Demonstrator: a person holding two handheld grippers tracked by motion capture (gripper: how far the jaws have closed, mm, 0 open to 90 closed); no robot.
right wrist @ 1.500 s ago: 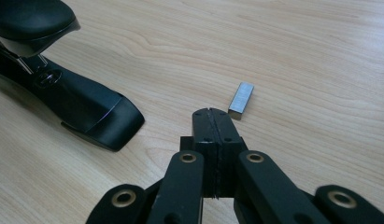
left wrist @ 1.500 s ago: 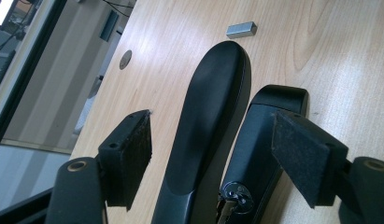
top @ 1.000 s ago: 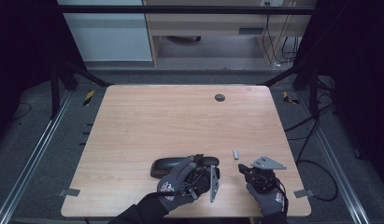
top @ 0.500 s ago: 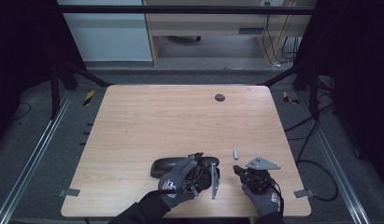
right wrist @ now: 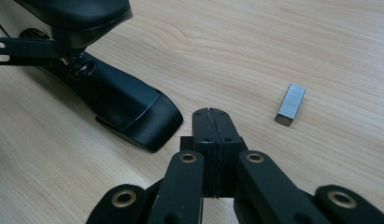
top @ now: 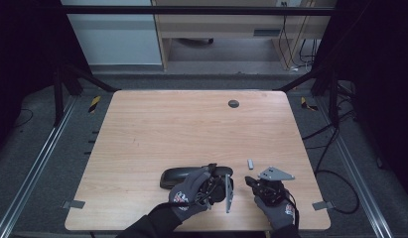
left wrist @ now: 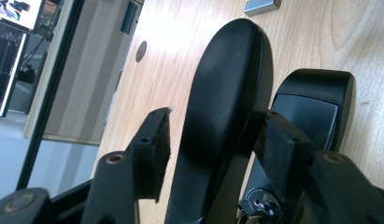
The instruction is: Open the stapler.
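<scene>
The left gripper [left wrist: 210,140] has just been closing around the raised top arm of the stapler [left wrist: 227,107], which stands between its jaws; the right pad [left wrist: 278,149] looks to be against the arm, the left pad [left wrist: 157,154] still a little off it, so I judge the grip not yet firm. The stapler's base [right wrist: 129,109] lies on the surface [top: 191,129] just left of the right gripper [right wrist: 212,122], whose jaws are pressed together on nothing. The strip of staples [right wrist: 291,105] lies loose ahead and to the right of that gripper.

Risks: the smooth, curved arm could slip from the pads or snap down if squeezed off-centre. The base, unheld, could skid. The small strip is easily knocked away or pinched crooked.
</scene>
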